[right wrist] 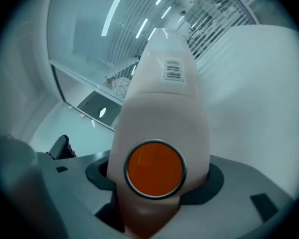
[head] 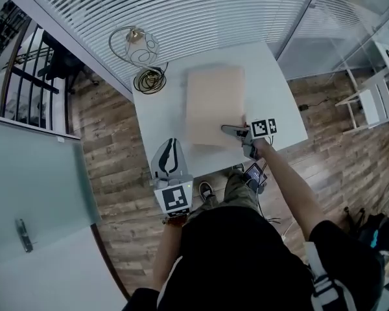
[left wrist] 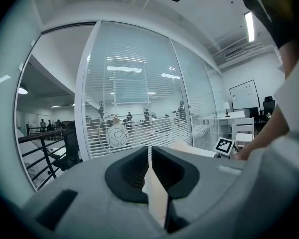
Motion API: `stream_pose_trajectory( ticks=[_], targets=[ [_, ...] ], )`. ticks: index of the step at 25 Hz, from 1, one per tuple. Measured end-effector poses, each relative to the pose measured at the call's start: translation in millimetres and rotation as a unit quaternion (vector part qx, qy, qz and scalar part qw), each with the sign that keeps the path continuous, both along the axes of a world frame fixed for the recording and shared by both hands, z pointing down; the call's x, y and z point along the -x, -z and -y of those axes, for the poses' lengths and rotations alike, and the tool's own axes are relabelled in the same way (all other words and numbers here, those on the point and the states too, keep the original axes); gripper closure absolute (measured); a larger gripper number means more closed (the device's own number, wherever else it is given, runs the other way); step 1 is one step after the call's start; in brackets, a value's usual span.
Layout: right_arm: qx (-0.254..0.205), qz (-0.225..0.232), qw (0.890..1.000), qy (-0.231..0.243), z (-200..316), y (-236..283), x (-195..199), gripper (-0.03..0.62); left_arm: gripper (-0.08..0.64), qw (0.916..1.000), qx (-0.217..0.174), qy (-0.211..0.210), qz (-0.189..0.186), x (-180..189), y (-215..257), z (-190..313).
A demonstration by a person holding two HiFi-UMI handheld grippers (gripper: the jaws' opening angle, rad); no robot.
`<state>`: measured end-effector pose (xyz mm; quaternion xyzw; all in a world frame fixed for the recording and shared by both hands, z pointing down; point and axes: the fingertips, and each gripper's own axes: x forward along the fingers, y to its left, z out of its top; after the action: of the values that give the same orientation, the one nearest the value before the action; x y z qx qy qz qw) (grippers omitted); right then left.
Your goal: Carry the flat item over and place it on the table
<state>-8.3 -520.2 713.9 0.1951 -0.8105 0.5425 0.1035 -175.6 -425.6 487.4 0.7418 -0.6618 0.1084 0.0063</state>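
Board (head: 214, 105), beige and flat, lies over the white table (head: 282, 102), its near right edge clamped between the jaws of the right gripper (head: 233, 130), while the left gripper (head: 171, 149) hangs at the table's near edge, jaws almost together, empty.

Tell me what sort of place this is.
Most likely an office. Glass partition walls with slatted blinds enclose the space, a whiteboard and a white chair stand beyond them, and strip lights run along the ceiling. The white table stands on wood flooring.
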Motion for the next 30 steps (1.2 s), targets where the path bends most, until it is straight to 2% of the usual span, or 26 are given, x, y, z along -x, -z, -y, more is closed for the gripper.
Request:
stream_pose_trajectory(
  ticks=[3, 7, 11, 23, 30],
  targets=[
    [0.049, 0.006, 0.999, -0.022, 6, -10, -3, 0.301, 0.525, 1.0, 0.002, 0.003, -0.002, 5, -3, 0],
    [0.066, -0.003, 0.997, -0.029, 7, -20, -8, 0.29, 0.525, 0.9999, 0.007, 0.01, -0.003, 9, -8, -2],
    [0.053, -0.029, 0.998, -0.032, 7, -25, -14, 0.275, 0.525, 0.9998, 0.01, 0.014, -0.01, 7, -10, -7],
    [0.009, -0.061, 0.996, -0.056, 11, -21, -16, 0.252, 0.525, 0.9997, 0.015, 0.016, -0.006, 1, -15, -23],
    [-0.007, -0.083, 0.992, -0.099, 17, -25, -28, 0.233, 0.525, 0.9998, 0.015, 0.011, -0.005, -5, -14, -30]
  ],
)
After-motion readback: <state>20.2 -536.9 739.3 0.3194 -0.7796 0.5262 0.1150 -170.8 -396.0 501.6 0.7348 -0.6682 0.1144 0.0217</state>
